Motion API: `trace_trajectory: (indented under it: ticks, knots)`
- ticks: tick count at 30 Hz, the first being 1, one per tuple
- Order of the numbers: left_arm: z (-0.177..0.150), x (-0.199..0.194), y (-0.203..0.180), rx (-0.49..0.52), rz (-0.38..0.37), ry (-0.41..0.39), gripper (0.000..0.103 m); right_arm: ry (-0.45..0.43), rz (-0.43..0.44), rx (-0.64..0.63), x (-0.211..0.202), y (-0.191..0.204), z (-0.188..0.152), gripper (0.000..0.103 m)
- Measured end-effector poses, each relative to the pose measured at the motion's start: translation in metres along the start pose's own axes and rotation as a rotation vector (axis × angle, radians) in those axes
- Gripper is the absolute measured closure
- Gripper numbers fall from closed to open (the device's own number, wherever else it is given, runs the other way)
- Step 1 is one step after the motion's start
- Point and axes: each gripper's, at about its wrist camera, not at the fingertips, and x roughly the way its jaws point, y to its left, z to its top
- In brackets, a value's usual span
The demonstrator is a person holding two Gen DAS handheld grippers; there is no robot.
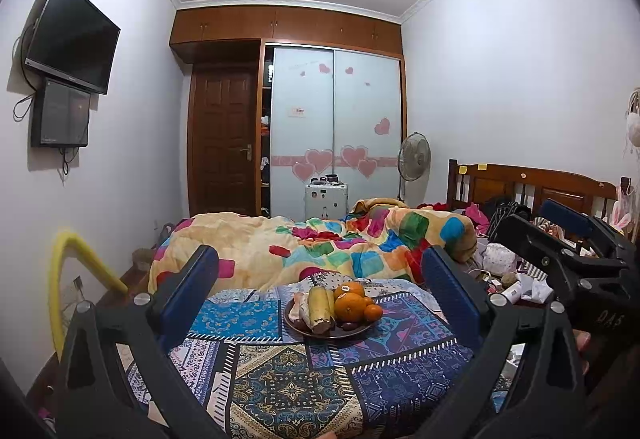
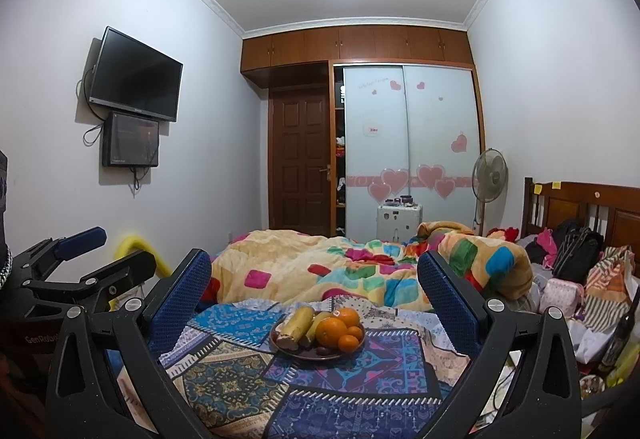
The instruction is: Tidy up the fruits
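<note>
A dark round plate sits on a patterned blue cloth and holds oranges, a yellow-green banana and small dark fruits. It also shows in the right wrist view with the oranges and banana. My left gripper is open and empty, held back from the plate. My right gripper is open and empty, also short of the plate. The right gripper shows at the right of the left wrist view; the left gripper shows at the left of the right wrist view.
A bed with a colourful blanket lies behind the cloth. Clutter of bags and clothes sits at the right by the headboard. A yellow curved tube stands at the left wall. A wardrobe, door and fan are at the back.
</note>
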Motion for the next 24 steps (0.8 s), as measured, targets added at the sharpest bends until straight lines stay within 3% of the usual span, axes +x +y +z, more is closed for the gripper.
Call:
trace_trajectory:
  ticks: [24]
  knots:
    - [-0.0034, 0.0057, -0.0011, -0.029, -0.014, 0.031, 0.000, 0.000, -0.002, 0.022, 0.0013, 0.0008, 0.0031, 0.000]
